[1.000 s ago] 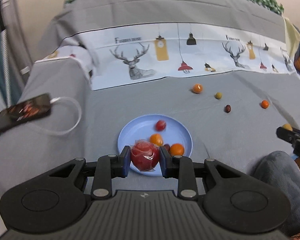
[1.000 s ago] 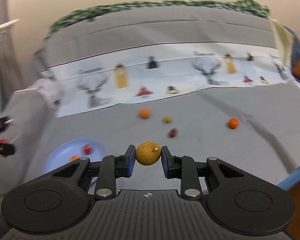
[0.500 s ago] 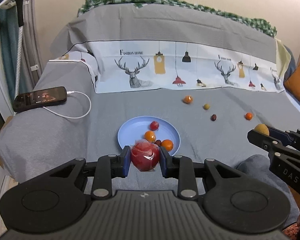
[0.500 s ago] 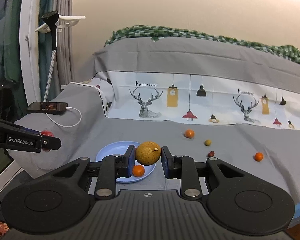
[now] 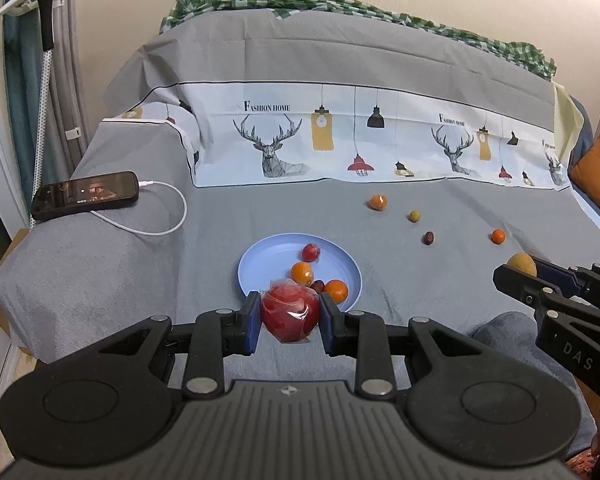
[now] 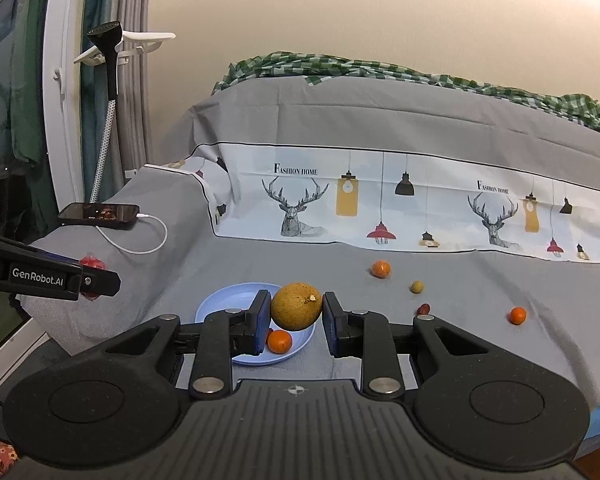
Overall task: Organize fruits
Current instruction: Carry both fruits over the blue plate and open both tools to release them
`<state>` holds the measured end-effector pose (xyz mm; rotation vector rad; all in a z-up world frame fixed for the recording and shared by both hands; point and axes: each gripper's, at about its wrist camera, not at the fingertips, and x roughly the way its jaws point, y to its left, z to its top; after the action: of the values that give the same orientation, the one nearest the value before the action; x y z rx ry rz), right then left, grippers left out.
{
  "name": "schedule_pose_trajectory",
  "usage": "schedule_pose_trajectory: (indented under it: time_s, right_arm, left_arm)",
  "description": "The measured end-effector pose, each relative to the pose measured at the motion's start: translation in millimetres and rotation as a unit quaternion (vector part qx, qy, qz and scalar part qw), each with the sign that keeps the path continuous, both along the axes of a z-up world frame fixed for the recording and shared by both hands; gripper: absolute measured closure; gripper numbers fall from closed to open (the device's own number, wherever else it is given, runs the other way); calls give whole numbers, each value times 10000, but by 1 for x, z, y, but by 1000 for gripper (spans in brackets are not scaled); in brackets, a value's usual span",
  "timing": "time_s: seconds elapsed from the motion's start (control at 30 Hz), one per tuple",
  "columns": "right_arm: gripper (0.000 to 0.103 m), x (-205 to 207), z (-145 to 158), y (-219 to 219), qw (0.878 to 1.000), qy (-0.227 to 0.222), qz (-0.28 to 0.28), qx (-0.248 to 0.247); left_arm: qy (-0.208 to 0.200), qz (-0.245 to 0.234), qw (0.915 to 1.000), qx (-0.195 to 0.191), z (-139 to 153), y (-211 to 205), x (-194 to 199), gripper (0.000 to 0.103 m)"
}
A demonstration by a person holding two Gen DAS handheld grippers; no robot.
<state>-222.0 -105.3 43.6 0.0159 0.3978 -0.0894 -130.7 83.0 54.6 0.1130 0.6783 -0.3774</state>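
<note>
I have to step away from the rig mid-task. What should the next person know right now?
Left gripper: shut on a wrapped red fruit, held near the front edge of the blue plate.
Right gripper: shut on a brownish-yellow round fruit, held in the air in front of the plate.
Done: the plate holds a small red fruit, two oranges and a dark piece between them.
Left: set down both held fruits, then collect four loose ones on the grey sheet: orange, green-yellow, dark red, small orange.
</note>
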Motion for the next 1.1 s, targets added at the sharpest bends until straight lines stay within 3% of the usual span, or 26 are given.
schedule_pose_trajectory:
  time_s: [0.57, 1.1]
  right_arm:
    - [74, 41, -20, 8, 9973, 639, 356, -6]
    - [74, 127, -62, 8, 9882, 1440, 505, 117]
  left_arm:
    - [499, 211, 9984, 157, -25, 3, 35, 70]
    - [1171, 106, 9926, 315, -72, -23, 123, 70]
